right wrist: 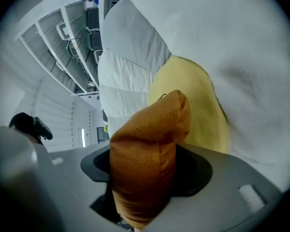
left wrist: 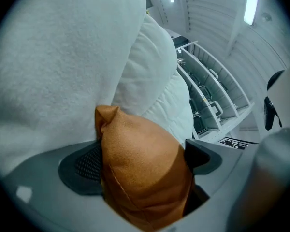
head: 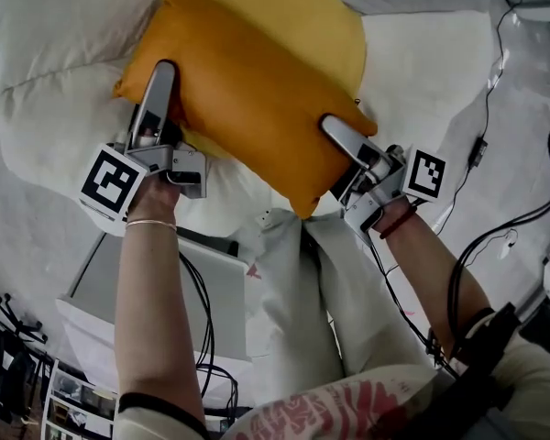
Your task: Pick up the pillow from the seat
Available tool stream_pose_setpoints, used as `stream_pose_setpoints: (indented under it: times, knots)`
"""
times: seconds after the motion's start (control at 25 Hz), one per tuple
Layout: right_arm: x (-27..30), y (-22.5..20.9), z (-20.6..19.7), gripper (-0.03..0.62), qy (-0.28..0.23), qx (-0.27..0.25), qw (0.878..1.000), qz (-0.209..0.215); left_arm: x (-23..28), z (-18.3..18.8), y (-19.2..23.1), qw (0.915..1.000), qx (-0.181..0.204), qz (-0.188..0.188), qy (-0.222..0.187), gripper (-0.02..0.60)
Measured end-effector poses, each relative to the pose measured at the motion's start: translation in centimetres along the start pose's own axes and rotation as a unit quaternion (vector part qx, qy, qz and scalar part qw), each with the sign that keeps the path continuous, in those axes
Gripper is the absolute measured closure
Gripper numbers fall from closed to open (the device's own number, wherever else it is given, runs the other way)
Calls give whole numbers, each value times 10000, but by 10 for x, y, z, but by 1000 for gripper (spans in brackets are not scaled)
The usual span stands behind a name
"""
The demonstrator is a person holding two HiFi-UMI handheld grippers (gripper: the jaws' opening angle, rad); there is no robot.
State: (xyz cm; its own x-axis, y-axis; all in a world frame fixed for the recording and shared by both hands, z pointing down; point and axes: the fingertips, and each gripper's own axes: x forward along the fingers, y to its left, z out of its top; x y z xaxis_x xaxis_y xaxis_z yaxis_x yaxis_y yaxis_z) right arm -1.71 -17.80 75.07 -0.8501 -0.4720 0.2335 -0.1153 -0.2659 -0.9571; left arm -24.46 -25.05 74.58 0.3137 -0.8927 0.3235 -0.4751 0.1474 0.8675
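Observation:
An orange pillow (head: 247,90) lies slanted over the white cushioned seat (head: 55,53), partly covering a yellow pillow (head: 302,16). My left gripper (head: 162,81) is shut on the orange pillow's left corner, with one finger lying across its top. In the left gripper view the orange fabric (left wrist: 140,168) bulges between both pads. At the pillow's lower right edge, my right gripper (head: 335,136) is shut on it as well. The right gripper view has a fold of the orange pillow (right wrist: 145,153) pinched between the pads, and the yellow pillow (right wrist: 193,110) behind it.
White quilted cushions (left wrist: 159,81) rise behind the seat. A grey flat box (head: 211,291) and black cables (head: 495,236) lie on the floor near me. Metal shelving (left wrist: 208,95) stands farther back. White cloth (head: 330,282) hangs below the pillow.

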Motion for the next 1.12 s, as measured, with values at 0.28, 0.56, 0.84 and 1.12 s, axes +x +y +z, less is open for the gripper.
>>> stream_pose_setpoints:
  times: [0.28,0.56,0.84,1.12]
  knots:
    - [-7,14,0,316,113,-284,9995,91,-2,-4,-11,9999,-113,-7,-21,88]
    - [-53,84,-26,316,131,-511,9982,295,-53,2,-92,9996,-27,-68,-259,126]
    - [-73,149,-17,312,166,-726,9966,349,-65,22,-159,9995,13,-158,-259,143]
    - [-111,262,-34,304,46,-1124,9908,756,-111,63,-286,9958,335,-615,-593,156]
